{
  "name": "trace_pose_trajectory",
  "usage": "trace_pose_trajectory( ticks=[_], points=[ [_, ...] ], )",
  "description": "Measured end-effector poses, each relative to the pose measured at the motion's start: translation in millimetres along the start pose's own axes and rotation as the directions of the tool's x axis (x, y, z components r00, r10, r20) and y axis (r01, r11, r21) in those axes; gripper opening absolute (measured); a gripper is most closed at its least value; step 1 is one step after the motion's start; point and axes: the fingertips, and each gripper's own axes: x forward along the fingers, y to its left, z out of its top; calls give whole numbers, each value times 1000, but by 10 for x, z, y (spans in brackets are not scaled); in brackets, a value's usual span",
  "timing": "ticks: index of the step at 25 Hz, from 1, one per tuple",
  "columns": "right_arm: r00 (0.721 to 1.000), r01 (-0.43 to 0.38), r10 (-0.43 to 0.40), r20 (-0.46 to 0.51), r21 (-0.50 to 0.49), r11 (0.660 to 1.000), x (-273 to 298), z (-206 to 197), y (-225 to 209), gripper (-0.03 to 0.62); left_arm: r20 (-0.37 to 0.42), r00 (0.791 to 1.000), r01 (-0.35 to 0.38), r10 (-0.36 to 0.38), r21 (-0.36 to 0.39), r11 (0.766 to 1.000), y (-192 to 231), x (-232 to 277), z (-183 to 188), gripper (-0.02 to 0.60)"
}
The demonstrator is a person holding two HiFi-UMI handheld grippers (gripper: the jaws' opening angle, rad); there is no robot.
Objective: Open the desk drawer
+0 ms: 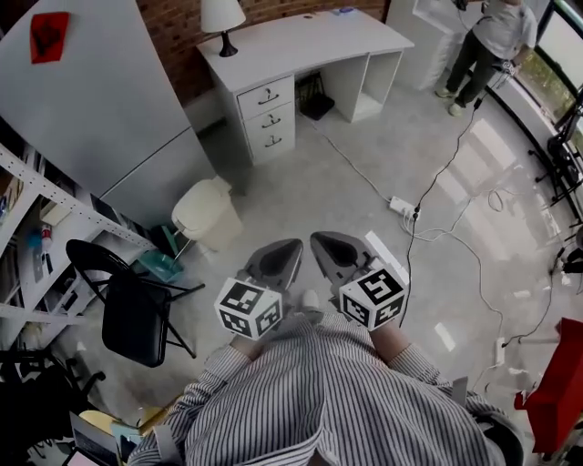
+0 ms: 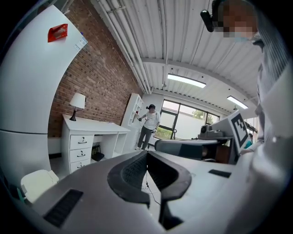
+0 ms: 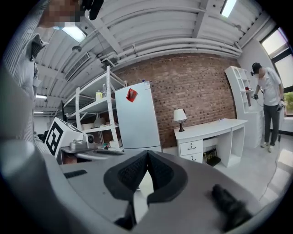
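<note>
A white desk (image 1: 301,41) stands against the brick wall at the far side of the room, with a stack of three drawers (image 1: 268,118) at its left end, all closed; the top drawer (image 1: 266,96) has a dark handle. The desk also shows in the left gripper view (image 2: 91,125) and the right gripper view (image 3: 210,129). My left gripper (image 1: 293,246) and right gripper (image 1: 317,240) are held side by side close to my body, well short of the desk, both shut and empty. Each has a marker cube (image 1: 247,308) behind it.
A table lamp (image 1: 222,22) stands on the desk's left end. A white fridge (image 1: 100,100), a cream waste bin (image 1: 208,211) and a black folding chair (image 1: 132,305) are at the left. Cables and a power strip (image 1: 402,206) cross the floor. A person (image 1: 487,41) stands far right.
</note>
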Motion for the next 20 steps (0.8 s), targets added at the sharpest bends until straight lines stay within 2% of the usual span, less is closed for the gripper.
trace_pose_trajectory(
  ticks=[3, 7, 16, 20],
  points=[
    [1000, -1, 1, 10, -3, 1000, 170, 153, -460, 17, 13, 1000, -19, 19, 10, 1000, 186, 433, 197, 12],
    [999, -34, 34, -16, 24, 999, 337, 181, -842, 17, 15, 1000, -25, 25, -3, 1000, 285, 820, 292, 12],
    [997, -51, 57, -60, 95, 994, 648, 29, -1344, 17, -27, 999, -37, 35, -47, 998, 643, 1358, 318, 12],
    [997, -45, 51, -61, 95, 994, 891, 75, -1562, 17, -47, 998, -36, 34, -50, 998, 901, 1567, 340, 12]
  ],
)
